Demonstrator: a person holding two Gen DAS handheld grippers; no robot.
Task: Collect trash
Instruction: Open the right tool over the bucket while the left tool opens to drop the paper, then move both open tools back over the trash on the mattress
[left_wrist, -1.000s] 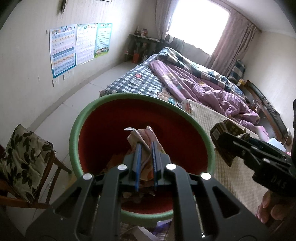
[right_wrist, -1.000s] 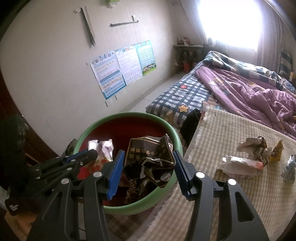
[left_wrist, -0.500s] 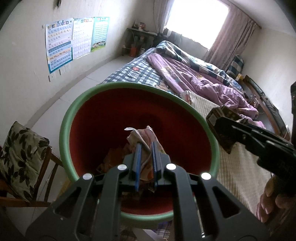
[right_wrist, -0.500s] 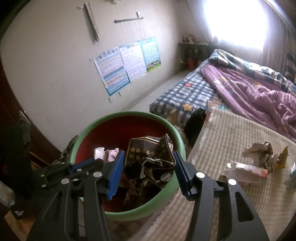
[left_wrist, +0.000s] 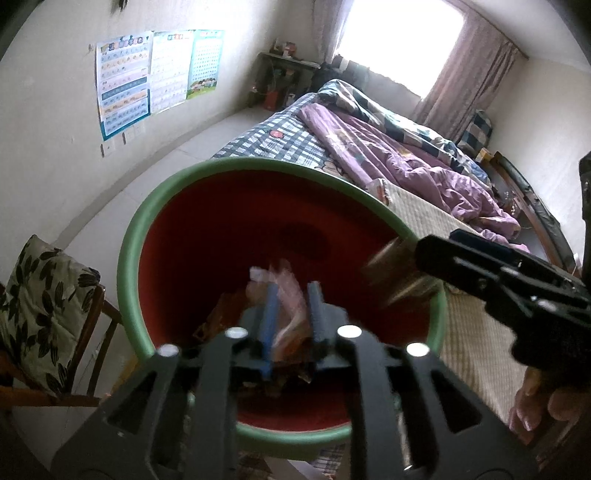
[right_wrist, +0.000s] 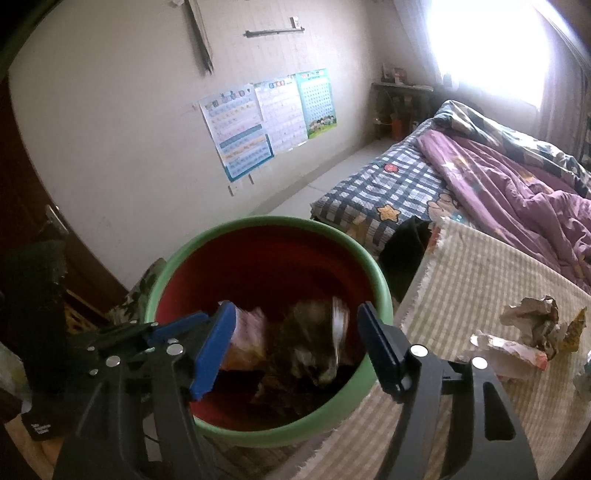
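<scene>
Both grippers hang over the bin (right_wrist: 376, 291): left gripper (left_wrist: 290, 314) just opening around a pink wrapper (left_wrist: 288, 295), right gripper (right_wrist: 295, 347) spread, dark wrapper (right_wrist: 314, 343) dropping blurred.

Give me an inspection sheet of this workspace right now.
Surface: striped mat on the bed.
Job's things: green-rimmed bin; dark wrapper and pink wrapper, both blurred over it.
Clutter: crumpled wrappers on the mat.
Grippers: left hand-held gripper and right hand-held gripper, jaws just opening, wrappers between them.
Cables: nothing seen.
Surroundings: purple quilt, wall posters, cushioned chair.
</scene>
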